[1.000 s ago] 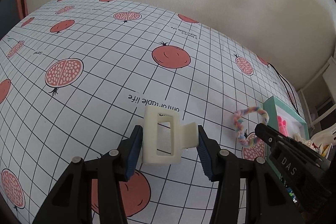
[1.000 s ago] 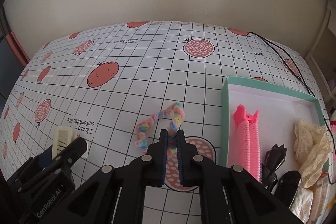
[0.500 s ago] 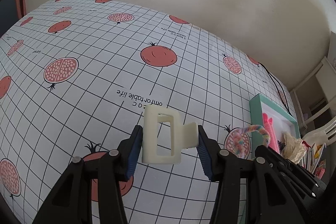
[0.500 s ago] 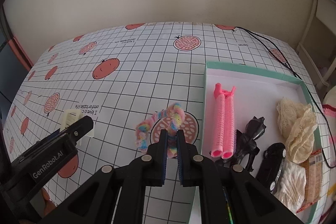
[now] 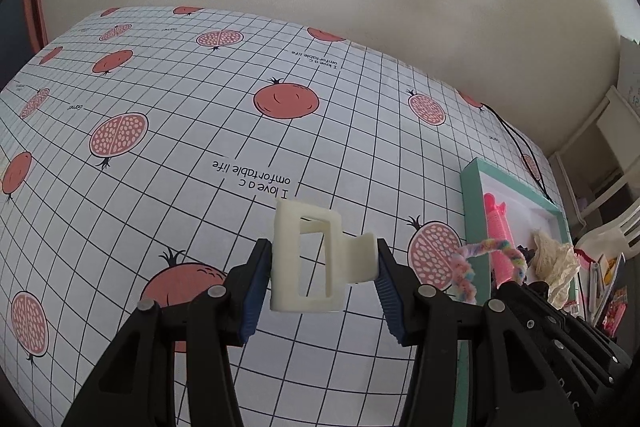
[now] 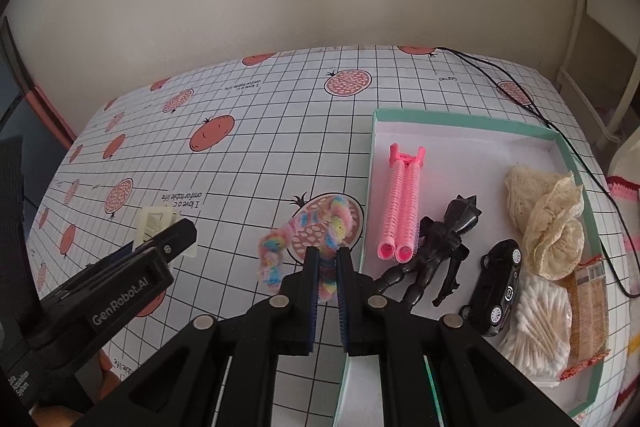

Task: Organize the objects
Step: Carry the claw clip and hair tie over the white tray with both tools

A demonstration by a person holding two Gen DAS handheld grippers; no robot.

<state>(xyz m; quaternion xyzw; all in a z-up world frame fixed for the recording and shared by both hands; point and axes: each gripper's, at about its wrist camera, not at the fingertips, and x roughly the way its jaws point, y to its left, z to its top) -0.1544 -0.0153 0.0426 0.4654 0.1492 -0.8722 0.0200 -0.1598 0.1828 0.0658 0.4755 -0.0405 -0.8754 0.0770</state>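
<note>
My left gripper (image 5: 322, 277) is shut on a cream hair claw clip (image 5: 308, 261), held above the pomegranate-print tablecloth. In the right wrist view the same clip (image 6: 154, 223) peeks out past the left gripper's black body at the left. My right gripper (image 6: 327, 277) is shut on a pastel rainbow fuzzy hair tie (image 6: 308, 239), lifted just left of the teal box (image 6: 460, 119). From the left wrist view that hair tie (image 5: 476, 259) hangs in front of the box's left wall (image 5: 472, 211).
The teal box holds pink hair rollers (image 6: 402, 203), a black figurine (image 6: 436, 247), a black toy car (image 6: 498, 287), cream lace (image 6: 548, 211), cotton swabs (image 6: 536, 331) and a snack packet (image 6: 588, 311). A black cable (image 6: 560, 131) runs behind the box. A white chair (image 5: 612, 227) stands at the right.
Both grippers have risen and shifted right toward the teal box, each still carrying its item. The hair tie now hangs beside the box's left wall.
</note>
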